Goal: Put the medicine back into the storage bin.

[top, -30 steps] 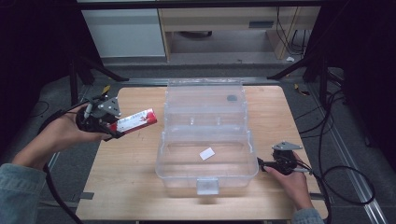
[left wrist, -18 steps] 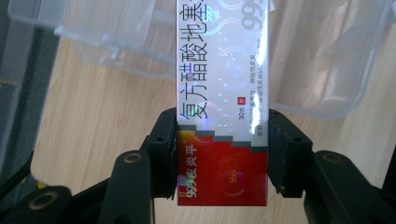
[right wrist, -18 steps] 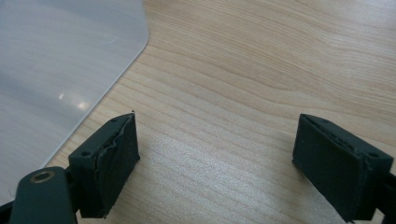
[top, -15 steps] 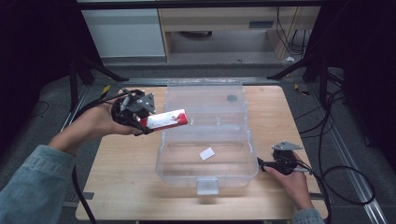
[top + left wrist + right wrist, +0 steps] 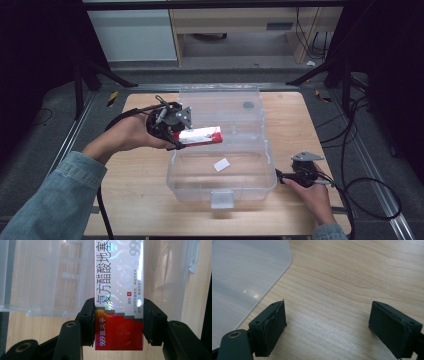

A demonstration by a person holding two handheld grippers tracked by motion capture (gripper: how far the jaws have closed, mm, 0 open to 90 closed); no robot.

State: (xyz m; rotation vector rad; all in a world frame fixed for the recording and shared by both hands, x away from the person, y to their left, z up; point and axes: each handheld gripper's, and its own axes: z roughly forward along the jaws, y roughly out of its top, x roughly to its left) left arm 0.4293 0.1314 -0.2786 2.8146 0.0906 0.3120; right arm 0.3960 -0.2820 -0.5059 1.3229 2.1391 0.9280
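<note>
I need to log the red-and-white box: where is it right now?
In the high view the box is clamped in the left claw, held over the left wall of the clear bin, above the paper slip inside.

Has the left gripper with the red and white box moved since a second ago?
Yes. The left gripper, shut on the red and white box, has travelled rightward from the table's left edge; the box now hangs over the clear plastic bin.
</note>
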